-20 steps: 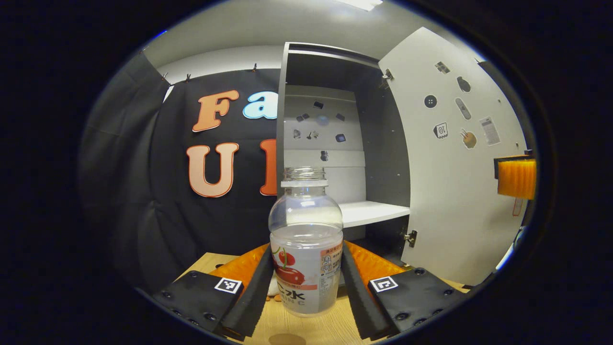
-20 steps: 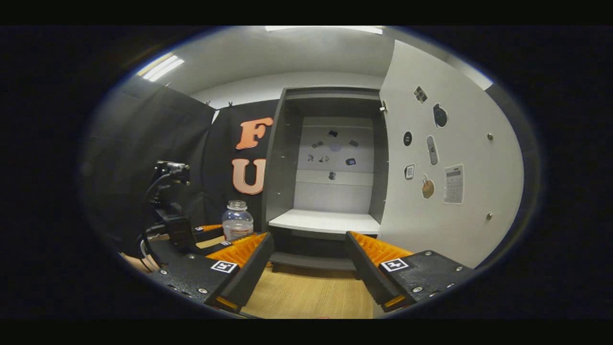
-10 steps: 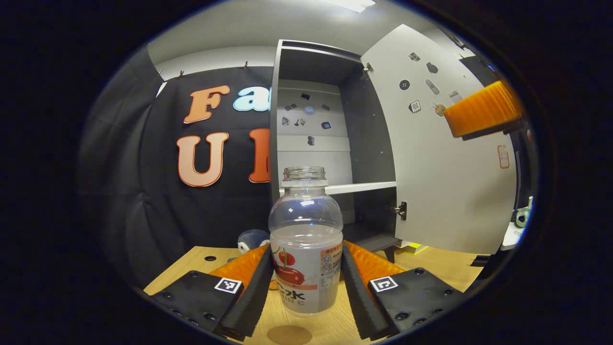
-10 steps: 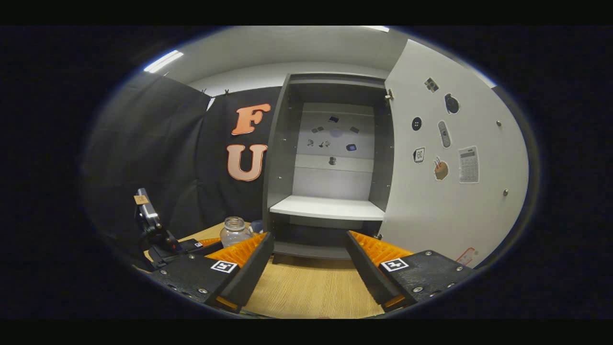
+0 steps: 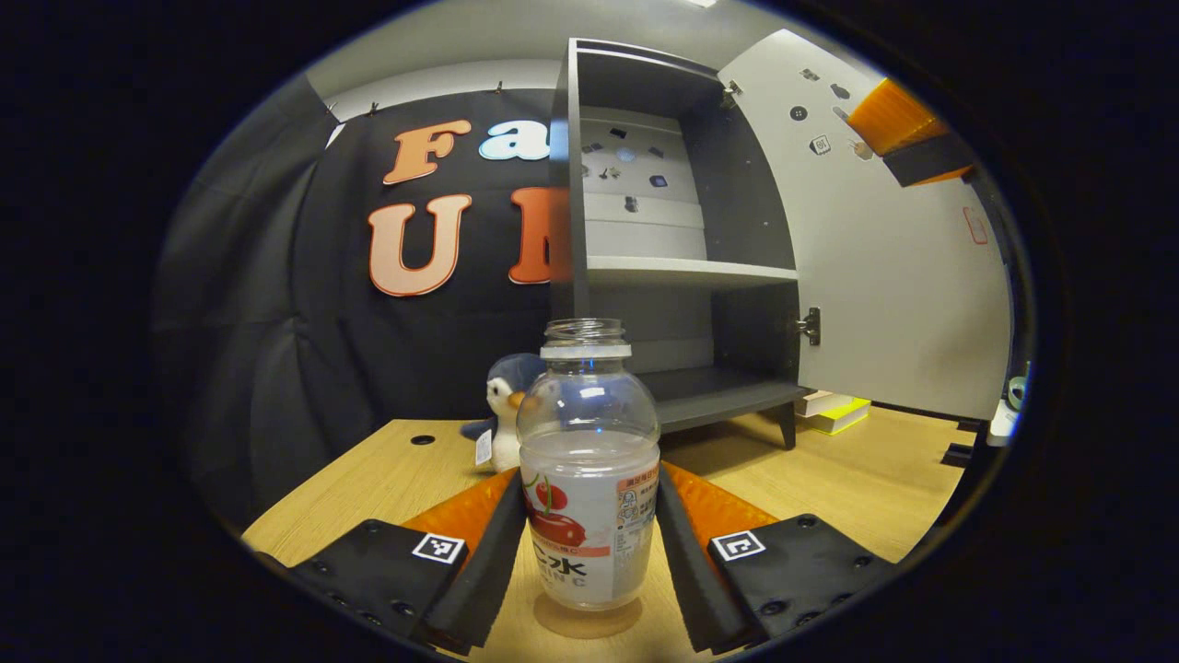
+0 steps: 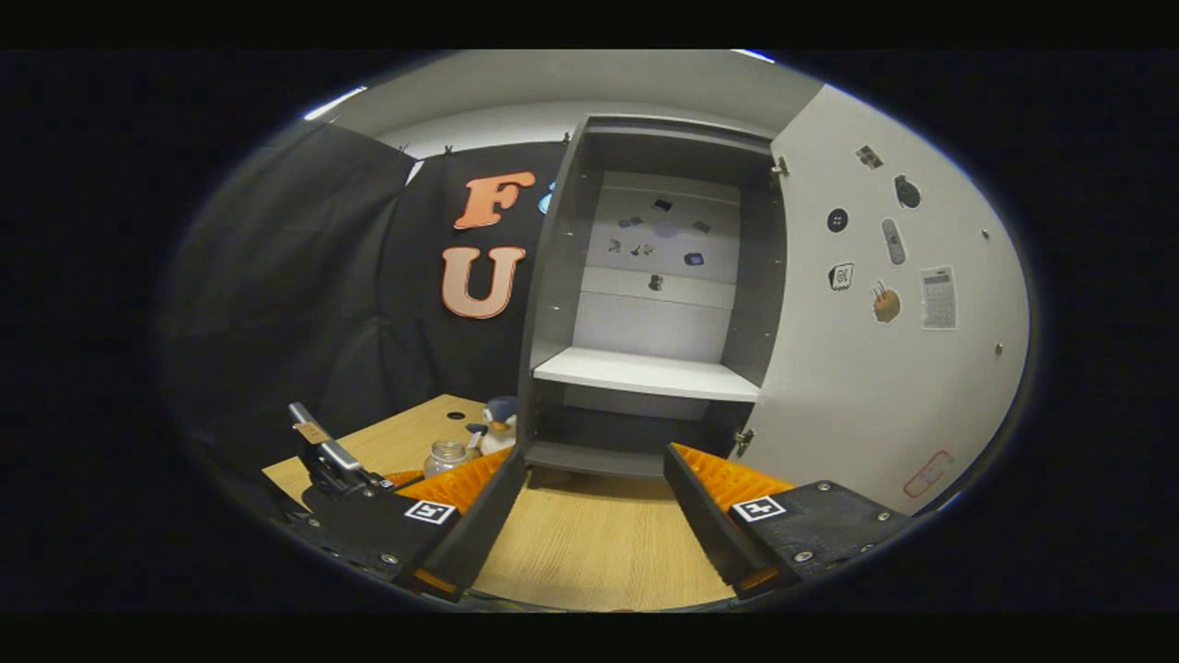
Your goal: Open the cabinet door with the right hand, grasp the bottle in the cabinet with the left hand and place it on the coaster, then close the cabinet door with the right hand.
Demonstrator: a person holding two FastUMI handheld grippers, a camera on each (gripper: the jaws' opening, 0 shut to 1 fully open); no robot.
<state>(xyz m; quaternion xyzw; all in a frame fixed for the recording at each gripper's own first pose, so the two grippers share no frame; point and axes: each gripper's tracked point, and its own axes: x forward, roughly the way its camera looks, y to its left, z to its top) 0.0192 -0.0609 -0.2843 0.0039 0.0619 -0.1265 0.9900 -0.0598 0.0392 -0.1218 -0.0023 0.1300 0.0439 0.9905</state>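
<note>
A clear, capless bottle (image 5: 588, 414) with a red-fruit label stands upright between the fingers of my left gripper (image 5: 588, 481), which is shut on it. Its base sits right over a round brown coaster (image 5: 589, 619) on the wooden table; I cannot tell whether they touch. The dark cabinet (image 5: 677, 276) stands behind with its white door (image 5: 898, 276) swung wide to the right. In the right gripper view my right gripper (image 6: 594, 456) is open and holds nothing, facing the cabinet (image 6: 645, 378) and its door (image 6: 884, 368). The bottle's neck (image 6: 449, 453) and the left gripper (image 6: 368, 493) show low on the left.
A penguin plush (image 5: 505, 405) sits on the table (image 5: 368, 479) just left of the cabinet, behind the bottle. Flat yellow and white books (image 5: 834, 412) lie under the door's edge. One finger of the right gripper (image 5: 898, 124) hangs high at the right, in front of the door.
My left gripper has come down with the bottle, and the coaster now lies directly under its base. The right gripper appears higher against the door; it stays open.
</note>
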